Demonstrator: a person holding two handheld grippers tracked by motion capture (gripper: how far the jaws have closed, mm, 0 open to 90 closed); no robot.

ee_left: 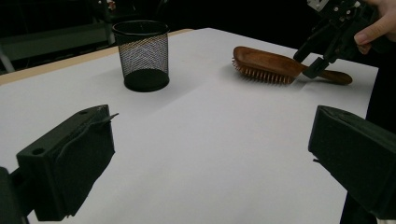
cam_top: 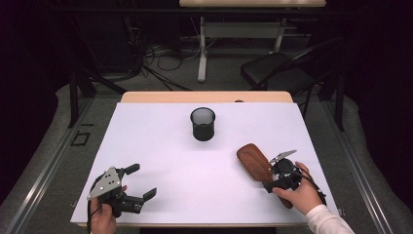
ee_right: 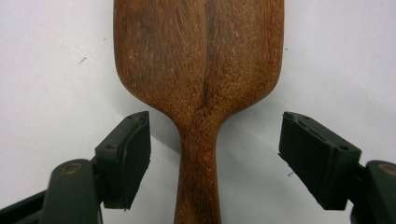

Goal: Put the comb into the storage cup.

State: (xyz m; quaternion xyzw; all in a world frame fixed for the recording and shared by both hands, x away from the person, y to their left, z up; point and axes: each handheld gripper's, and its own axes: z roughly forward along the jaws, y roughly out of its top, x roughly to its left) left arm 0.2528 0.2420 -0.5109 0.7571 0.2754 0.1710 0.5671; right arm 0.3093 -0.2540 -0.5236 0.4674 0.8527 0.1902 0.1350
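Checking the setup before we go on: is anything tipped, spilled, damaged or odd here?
Nothing stands out. The mesh cup stands upright, and the wooden hairbrush lies flat, bristles down, its handle between the right gripper and its open jaws.

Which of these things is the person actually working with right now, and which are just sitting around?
In use:
- brown wooden hairbrush, bristles down on the white table
- right gripper, jaws open either side of the brush's handle, not touching it

Just there:
- black wire-mesh cup, standing upright at the far middle
- left gripper, open, holding nothing
- black chair behind the table
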